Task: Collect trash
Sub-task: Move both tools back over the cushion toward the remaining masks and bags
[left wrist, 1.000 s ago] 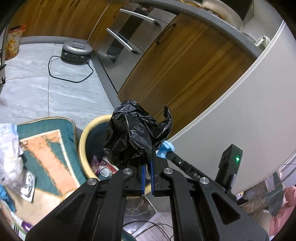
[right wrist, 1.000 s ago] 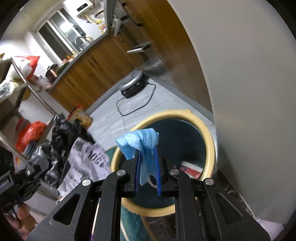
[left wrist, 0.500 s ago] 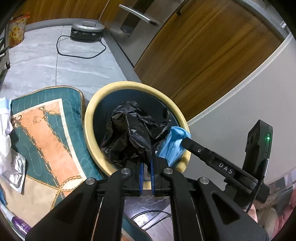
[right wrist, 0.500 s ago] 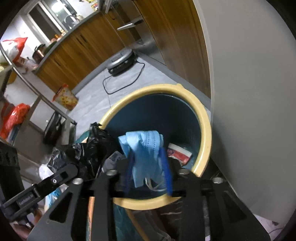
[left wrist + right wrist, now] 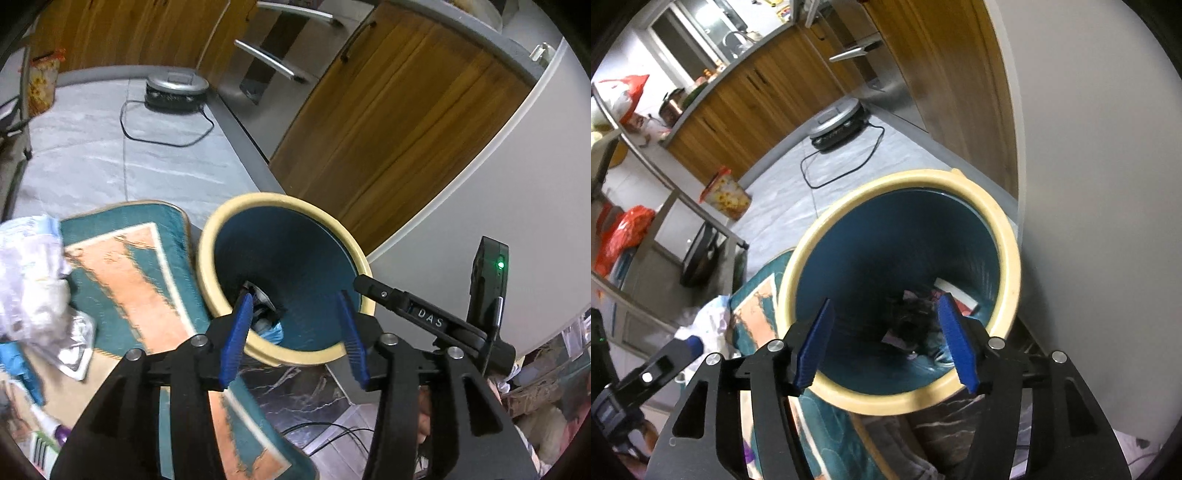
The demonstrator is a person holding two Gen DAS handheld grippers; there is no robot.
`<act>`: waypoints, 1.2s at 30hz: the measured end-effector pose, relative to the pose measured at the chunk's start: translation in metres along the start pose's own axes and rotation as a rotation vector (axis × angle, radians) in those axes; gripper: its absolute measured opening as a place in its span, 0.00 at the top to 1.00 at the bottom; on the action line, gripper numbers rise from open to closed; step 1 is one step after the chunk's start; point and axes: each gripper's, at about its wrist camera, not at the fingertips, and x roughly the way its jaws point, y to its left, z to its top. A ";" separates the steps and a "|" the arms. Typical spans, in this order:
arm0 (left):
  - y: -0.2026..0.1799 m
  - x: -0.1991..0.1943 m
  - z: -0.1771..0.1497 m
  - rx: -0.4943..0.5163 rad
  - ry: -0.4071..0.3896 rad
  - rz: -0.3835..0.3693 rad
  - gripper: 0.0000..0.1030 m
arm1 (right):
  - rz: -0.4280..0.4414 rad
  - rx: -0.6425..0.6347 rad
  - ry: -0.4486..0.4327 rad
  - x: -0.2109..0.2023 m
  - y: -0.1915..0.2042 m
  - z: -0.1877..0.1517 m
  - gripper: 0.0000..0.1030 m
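Kitchen floor, bin by wall | we hold both tongs spread, empty, jaws just opened | remaining crumpled wrappers lie left on rug, nearer left gripper; right gripper over bin.

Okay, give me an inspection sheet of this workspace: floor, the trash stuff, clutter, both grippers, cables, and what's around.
Surface: grey tiled floor, partly covered by a teal and orange rug.
Job's things: trash bin with cream rim; black plastic bag and blue face mask lie inside with other scraps.
Clutter: crumpled white wrappers and a foil packet on the rug.
Grippers: left gripper and right gripper both over the bin, jaws just opened, nothing between them.
Cables: black cord looping from the robot vacuum.
Surroundings: wooden cabinets, white wall.
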 end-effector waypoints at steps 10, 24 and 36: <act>0.036 -0.079 -0.009 -0.010 -0.087 0.074 0.51 | 0.039 -0.071 -0.021 -0.010 0.025 -0.003 0.27; 0.135 -0.190 -0.055 -0.096 -0.131 0.285 0.50 | 0.077 -0.166 0.000 -0.008 0.078 -0.008 0.26; 0.221 -0.204 -0.092 -0.238 -0.082 0.460 0.50 | 0.113 -0.327 0.070 0.013 0.159 -0.030 0.26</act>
